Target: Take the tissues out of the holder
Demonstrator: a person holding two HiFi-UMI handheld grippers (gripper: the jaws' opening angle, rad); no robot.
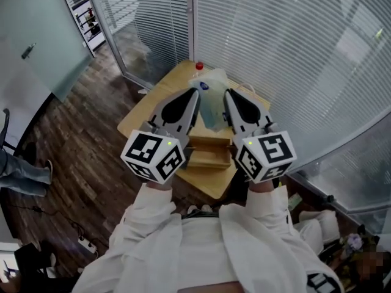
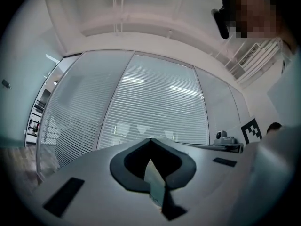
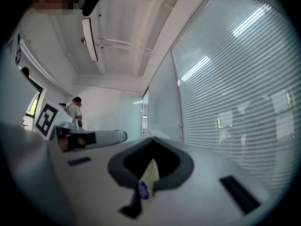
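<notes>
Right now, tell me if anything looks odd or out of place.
Only the tissue pack: it hangs in the air between the left tool and right tool, each pinching an edge, clear of the wooden holder, not in it. Nothing looks spilled.

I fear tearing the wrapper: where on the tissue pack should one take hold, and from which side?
Probably its thin flat wrapper edges, one from each side. The tissue pack looks soft and bulky in the middle; the left tool and right tool are each shut on such an edge, holding it above the table.
</notes>
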